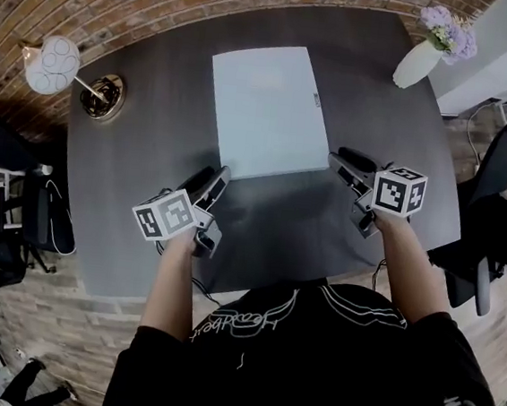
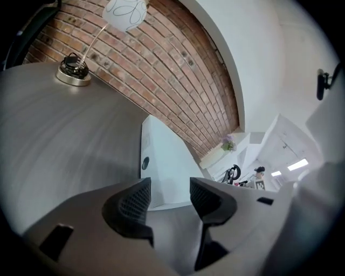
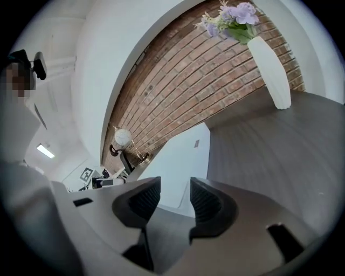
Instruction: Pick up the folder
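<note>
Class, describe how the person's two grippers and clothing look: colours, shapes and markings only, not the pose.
The left gripper and the right gripper are both grey, each with two jaws lined with black ribbed pads. Each carries a white cube printed with black square markers. The person wears a black short-sleeved top with a white line print.

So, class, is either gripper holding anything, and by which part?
Nothing held: the left gripper and right gripper stand open by the near corners of the folder.
</note>
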`<state>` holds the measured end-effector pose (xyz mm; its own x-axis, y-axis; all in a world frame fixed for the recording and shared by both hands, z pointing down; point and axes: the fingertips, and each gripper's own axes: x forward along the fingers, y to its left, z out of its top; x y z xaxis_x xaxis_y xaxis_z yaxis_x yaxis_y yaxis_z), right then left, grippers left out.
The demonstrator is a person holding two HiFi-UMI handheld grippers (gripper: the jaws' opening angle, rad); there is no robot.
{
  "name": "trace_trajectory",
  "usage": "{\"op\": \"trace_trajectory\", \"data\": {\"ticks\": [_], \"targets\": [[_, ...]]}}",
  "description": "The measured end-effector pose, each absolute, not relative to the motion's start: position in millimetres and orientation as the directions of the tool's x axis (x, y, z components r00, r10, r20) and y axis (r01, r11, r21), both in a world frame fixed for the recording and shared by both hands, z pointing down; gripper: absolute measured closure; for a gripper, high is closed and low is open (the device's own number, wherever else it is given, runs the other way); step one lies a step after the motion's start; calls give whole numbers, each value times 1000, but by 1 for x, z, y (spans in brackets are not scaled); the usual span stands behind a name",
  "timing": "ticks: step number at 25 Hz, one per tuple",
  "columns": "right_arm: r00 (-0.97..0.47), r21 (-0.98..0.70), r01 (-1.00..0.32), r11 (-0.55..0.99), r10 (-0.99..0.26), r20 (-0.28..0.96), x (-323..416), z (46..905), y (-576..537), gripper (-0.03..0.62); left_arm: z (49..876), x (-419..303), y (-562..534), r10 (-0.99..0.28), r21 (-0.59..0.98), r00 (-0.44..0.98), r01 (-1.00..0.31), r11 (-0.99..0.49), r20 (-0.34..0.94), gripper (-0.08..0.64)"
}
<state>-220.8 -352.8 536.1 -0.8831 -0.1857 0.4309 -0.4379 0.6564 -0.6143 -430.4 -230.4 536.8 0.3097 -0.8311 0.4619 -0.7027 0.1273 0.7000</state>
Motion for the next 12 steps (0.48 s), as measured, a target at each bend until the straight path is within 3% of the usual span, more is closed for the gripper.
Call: {"op": "trace_trajectory", "data": {"ticks": [12], "targets": [[-833, -598, -522, 608, -213, 512, -237, 570, -358, 454, 565, -434, -247, -797, 714, 364, -690, 117, 482, 357]]}}
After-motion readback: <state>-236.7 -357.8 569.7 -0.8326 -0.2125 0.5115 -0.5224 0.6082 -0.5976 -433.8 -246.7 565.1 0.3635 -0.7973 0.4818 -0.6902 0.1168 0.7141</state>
